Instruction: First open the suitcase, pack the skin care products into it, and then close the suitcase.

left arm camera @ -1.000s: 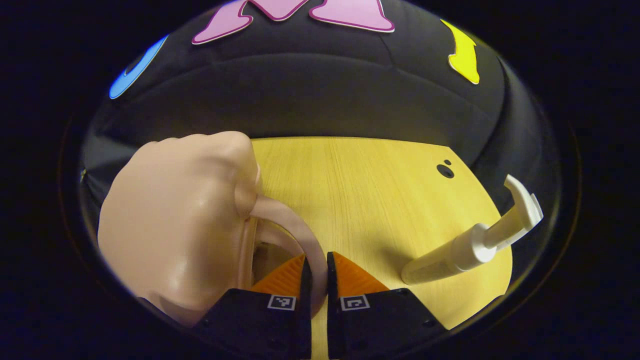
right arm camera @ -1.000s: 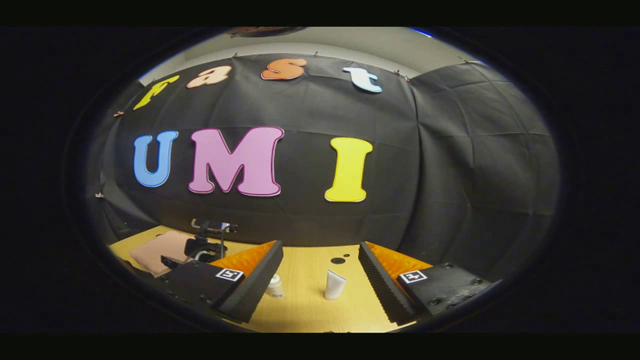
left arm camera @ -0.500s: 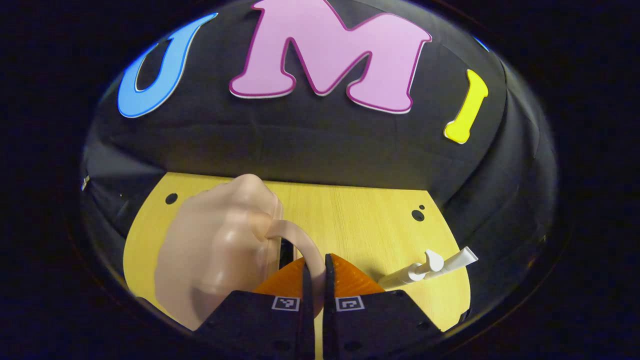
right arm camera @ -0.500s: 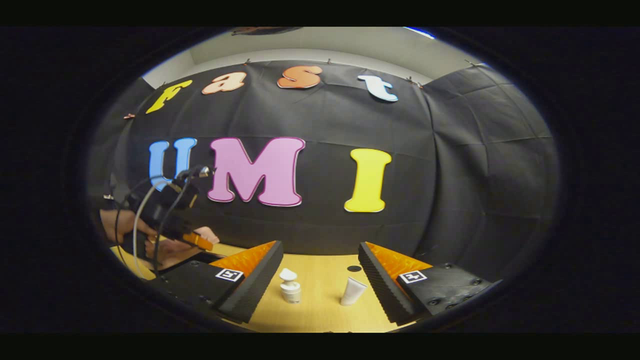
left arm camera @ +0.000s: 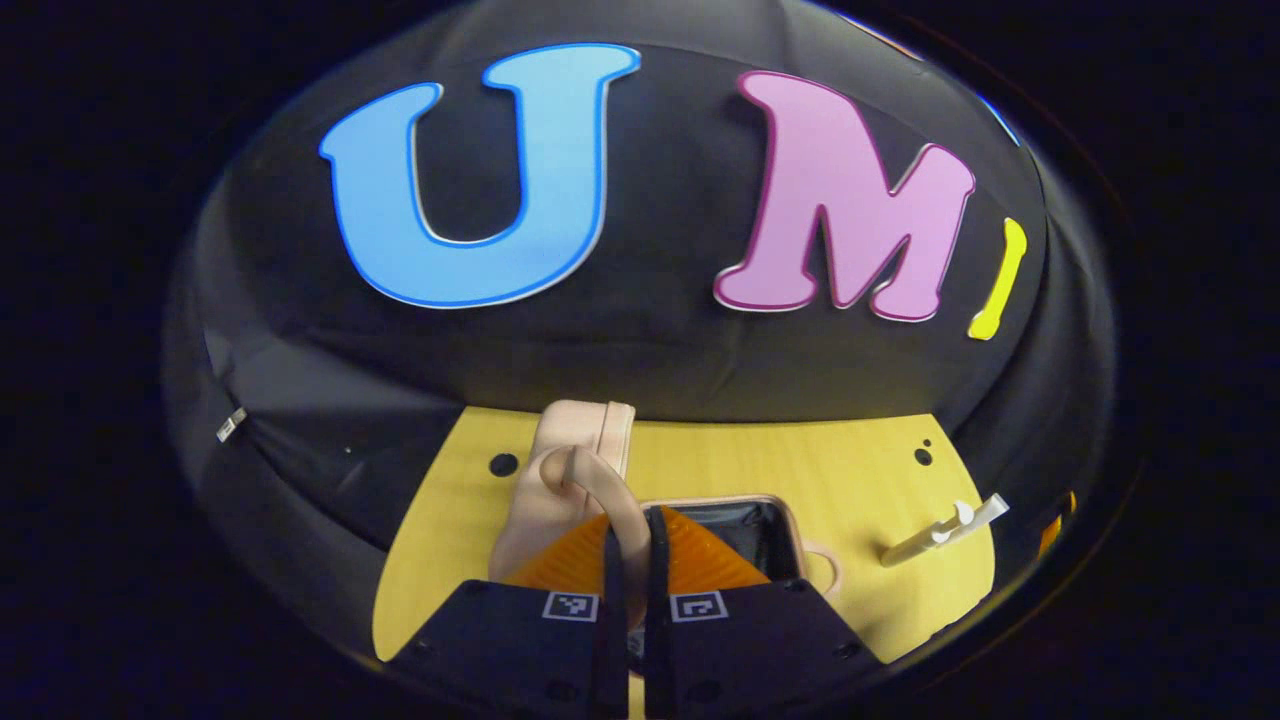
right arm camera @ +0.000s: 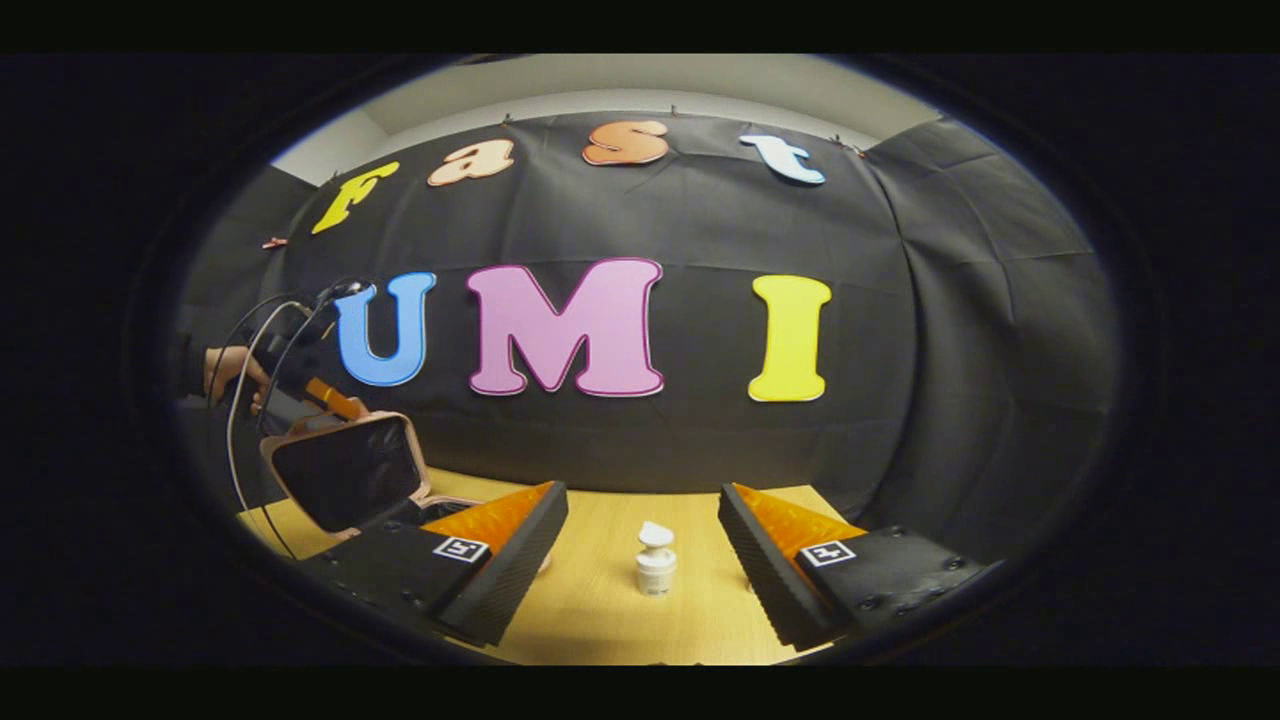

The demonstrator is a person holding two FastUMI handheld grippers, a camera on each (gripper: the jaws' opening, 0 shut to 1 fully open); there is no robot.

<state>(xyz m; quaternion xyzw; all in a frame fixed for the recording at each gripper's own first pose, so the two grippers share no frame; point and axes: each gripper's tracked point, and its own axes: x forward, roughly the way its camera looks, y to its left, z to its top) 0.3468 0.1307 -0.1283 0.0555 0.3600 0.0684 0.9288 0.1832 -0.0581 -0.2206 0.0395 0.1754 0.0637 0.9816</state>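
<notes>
In the left gripper view my left gripper (left arm camera: 630,520) is shut on the pink loop handle (left arm camera: 597,480) of the pink suitcase's lid (left arm camera: 575,428). The lid is swung up, and the base's dark lining (left arm camera: 745,528) shows below it. A white pump bottle (left arm camera: 938,532) lies on the table to the right. In the right gripper view my right gripper (right arm camera: 642,502) is open above the table, and the pump bottle (right arm camera: 655,562) is seen farther off, between its fingers. At far left the raised lid (right arm camera: 345,472) shows its dark inside, with the left gripper (right arm camera: 318,392) on its top edge.
The yellow wooden table (left arm camera: 720,462) has small black holes near its back corners. A hand (right arm camera: 225,370) holds the left gripper, and cables trail from it. Black cloth walls close in the table at the back and sides.
My left gripper has pulled the handle up and back, swinging the lid from closed to upright, so the lined inside shows. The right gripper's view has shifted, and the pump bottle is now centred between its fingers.
</notes>
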